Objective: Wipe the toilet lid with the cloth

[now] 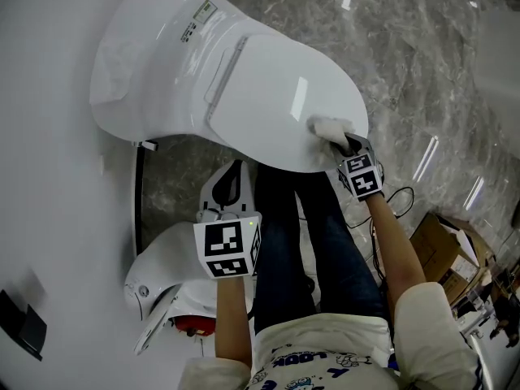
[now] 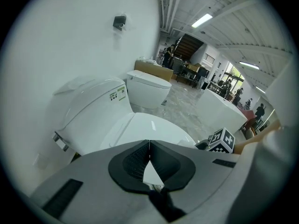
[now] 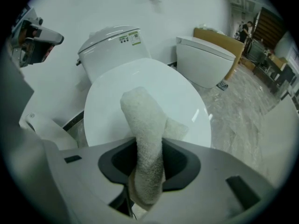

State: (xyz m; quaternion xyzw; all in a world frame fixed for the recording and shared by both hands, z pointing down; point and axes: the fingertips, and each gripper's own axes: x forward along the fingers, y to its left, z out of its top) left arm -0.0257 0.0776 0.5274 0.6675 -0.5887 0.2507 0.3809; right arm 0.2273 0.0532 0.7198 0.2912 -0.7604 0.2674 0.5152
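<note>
At the toilet lid rim | right tool pinches cloth mid-fold, likely soft and limp | left tool closed, empty

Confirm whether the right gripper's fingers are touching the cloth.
Touching. The right gripper view shows the right gripper shut on the cloth, with both fingers pressed against its sides.
</note>
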